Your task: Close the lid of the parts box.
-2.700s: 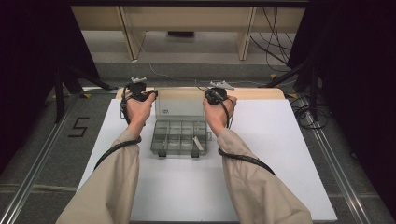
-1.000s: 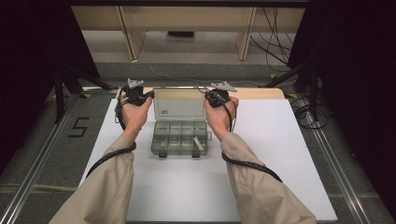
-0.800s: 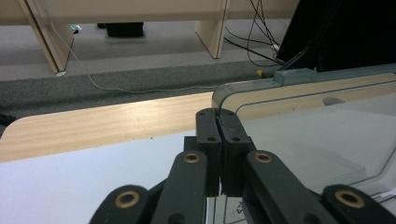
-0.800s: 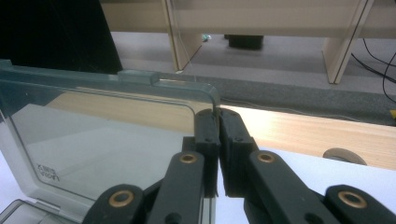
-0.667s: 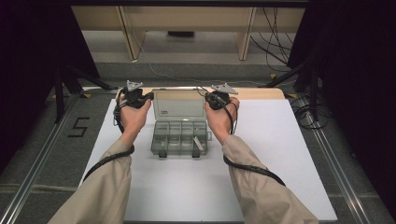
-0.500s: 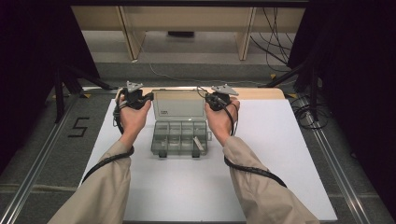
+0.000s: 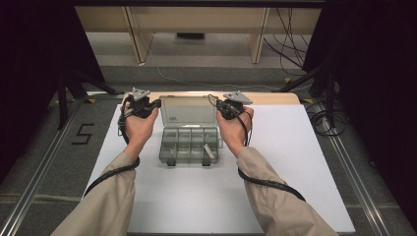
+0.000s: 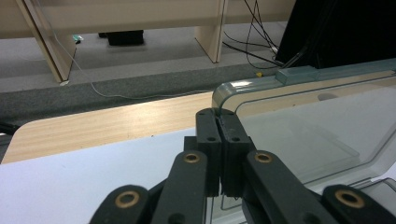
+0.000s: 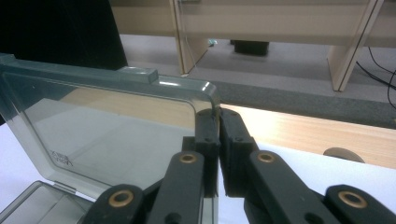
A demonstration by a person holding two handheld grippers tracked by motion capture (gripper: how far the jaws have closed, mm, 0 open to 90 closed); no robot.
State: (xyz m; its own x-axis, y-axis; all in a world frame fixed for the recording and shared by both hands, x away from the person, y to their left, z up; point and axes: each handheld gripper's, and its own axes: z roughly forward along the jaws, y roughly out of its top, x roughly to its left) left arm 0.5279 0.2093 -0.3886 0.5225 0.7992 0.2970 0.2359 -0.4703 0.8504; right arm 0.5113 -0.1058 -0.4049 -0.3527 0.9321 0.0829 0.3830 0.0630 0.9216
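A clear grey plastic compartment box (image 7: 189, 146) lies open at the middle of the white table (image 7: 295, 162). Its transparent lid (image 7: 189, 112) stands raised at the far side. My left gripper (image 7: 156, 104) is shut on the lid's left edge; up close, its jaws (image 8: 218, 114) pinch the rounded corner of the lid (image 8: 317, 135). At the opposite side my right gripper (image 7: 219, 107) is shut on the right edge, and its jaws (image 9: 218, 114) clamp that corner of the lid (image 9: 112, 135). A small pale item (image 7: 207, 152) lies in one right-hand compartment.
A wooden strip (image 7: 265, 98) runs along the table's far edge. Beyond it are grey floor, wooden furniture legs (image 7: 258, 39) and cables (image 7: 319, 118) at the right. A "5" mark (image 7: 82, 133) is on the floor at the left. Bare white tabletop surrounds the box.
Compared with the earliest frame, both hands sit slightly farther back and the lid stands more upright. Over the last second nothing has visibly moved.
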